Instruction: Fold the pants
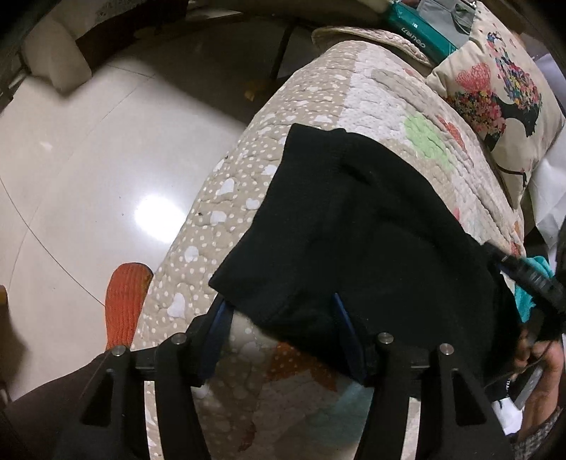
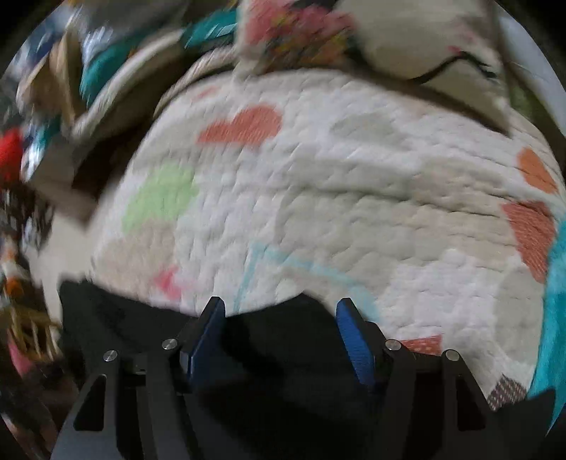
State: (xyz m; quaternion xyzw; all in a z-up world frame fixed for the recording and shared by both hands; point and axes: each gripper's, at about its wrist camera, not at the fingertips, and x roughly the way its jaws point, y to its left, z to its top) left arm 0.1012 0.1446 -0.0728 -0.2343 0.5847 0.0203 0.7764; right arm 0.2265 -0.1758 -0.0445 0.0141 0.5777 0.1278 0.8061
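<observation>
The black pants (image 1: 357, 226) lie folded on a quilted sofa cover (image 1: 283, 106), near its front edge. My left gripper (image 1: 279, 311) is open, its blue pads (image 1: 219, 325) spread over the near edge of the pants; the cloth lies between the fingers without being pinched. In the right wrist view, which is motion-blurred, my right gripper (image 2: 279, 311) is open over the edge of the black pants (image 2: 276, 354), with the quilt (image 2: 336, 198) beyond. The right gripper's body shows in the left wrist view (image 1: 530, 279) at the right edge.
A floral cushion (image 1: 495, 92) leans at the back right. A teal box (image 1: 421, 28) lies behind the sofa seat. A glossy tiled floor (image 1: 88, 177) lies to the left, with an orange-socked foot (image 1: 123, 304). Teal cloth (image 2: 555, 318) sits at the right.
</observation>
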